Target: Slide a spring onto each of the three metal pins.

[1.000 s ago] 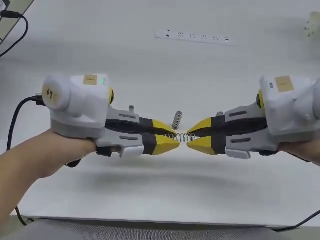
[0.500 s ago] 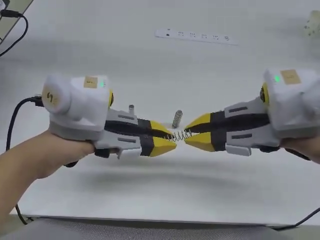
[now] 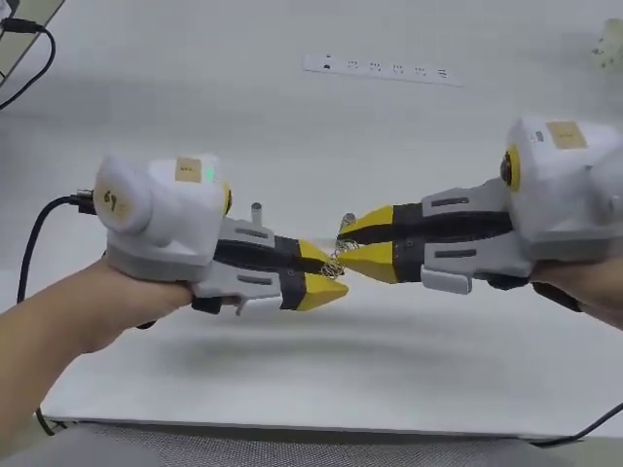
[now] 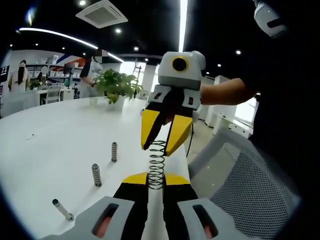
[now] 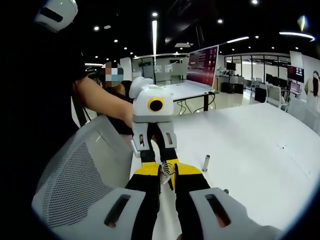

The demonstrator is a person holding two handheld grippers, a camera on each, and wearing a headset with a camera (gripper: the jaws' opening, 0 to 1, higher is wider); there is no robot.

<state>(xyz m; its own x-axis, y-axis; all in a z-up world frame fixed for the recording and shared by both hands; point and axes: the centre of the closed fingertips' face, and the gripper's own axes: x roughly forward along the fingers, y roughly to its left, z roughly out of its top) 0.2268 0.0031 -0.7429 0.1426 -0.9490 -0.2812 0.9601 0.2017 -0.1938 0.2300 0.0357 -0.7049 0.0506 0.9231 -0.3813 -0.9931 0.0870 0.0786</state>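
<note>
Here, spring (image 4: 157, 165) held above the bench (image 3: 292, 117), left gripper (image 4: 156, 181) jaws pinched on one end, right gripper (image 5: 167, 171) jaws closed on the other

The left gripper (image 3: 336, 282) has a pale grey plastic shell with long moulded slots, a black band across its middle and two yellow wedge-shaped jaw tips, and a thin black cable (image 3: 58, 202) comes out of its rear end. The right gripper (image 3: 343, 238) is built and coloured the same way, with a grey slotted shell, a black band and yellow wedges. In the gripper views the person wears a black top (image 5: 50, 100) and a white rounded headset (image 5: 56, 14) with a dark slot along its side.
</note>
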